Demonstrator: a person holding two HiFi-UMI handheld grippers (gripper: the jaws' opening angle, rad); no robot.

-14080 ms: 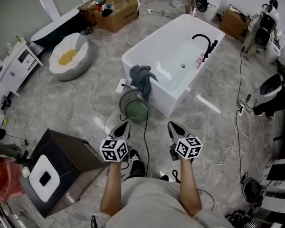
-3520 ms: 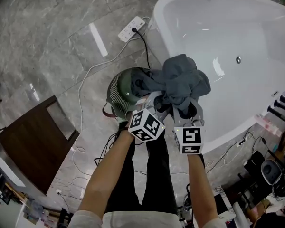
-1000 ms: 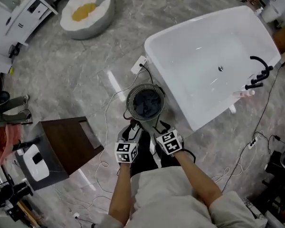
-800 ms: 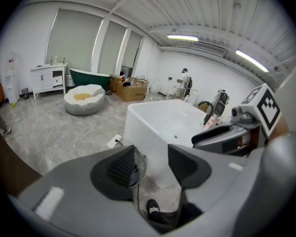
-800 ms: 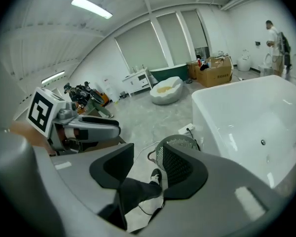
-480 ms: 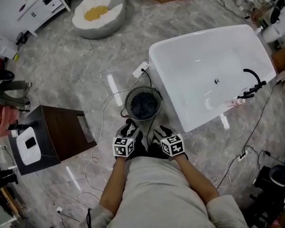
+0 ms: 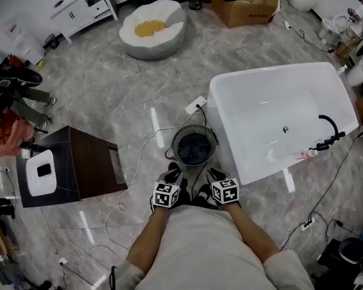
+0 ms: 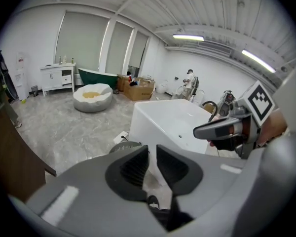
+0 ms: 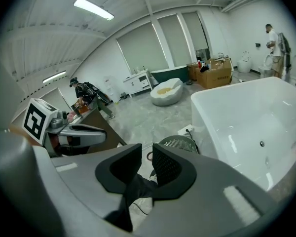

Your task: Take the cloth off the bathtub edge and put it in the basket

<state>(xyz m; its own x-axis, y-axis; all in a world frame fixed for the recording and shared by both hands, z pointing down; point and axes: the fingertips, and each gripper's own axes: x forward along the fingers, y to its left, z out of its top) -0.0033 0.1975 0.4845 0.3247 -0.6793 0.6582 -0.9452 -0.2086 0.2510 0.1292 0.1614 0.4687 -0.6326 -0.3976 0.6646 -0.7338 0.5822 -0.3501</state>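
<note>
Jaws of left tool (image 7: 171,174) and right tool (image 7: 213,174) closing, narrow gap showing, nothing between them; both tools hovering side by side low before person. Dark grey cloth (image 7: 194,148) lying inside round wire basket (image 7: 175,141), which is standing on grey marble floor (image 7: 109,101) just beside white bathtub (image 7: 222,135).

A grey marble floor (image 7: 97,101) is gleaming under ceiling strip lights (image 9: 93,9). A white round cushion (image 7: 153,28) with a yellow centre is lying on it. Left of the cushion a white sideboard (image 7: 81,8) is standing; right of it an open cardboard box (image 7: 245,5) is sitting. Nearer than the cushion, well apart from it, a dark brown cabinet (image 7: 78,165) is standing. Behind the cushion, tall blinded windows (image 8: 81,43) are filling the white wall.
</note>
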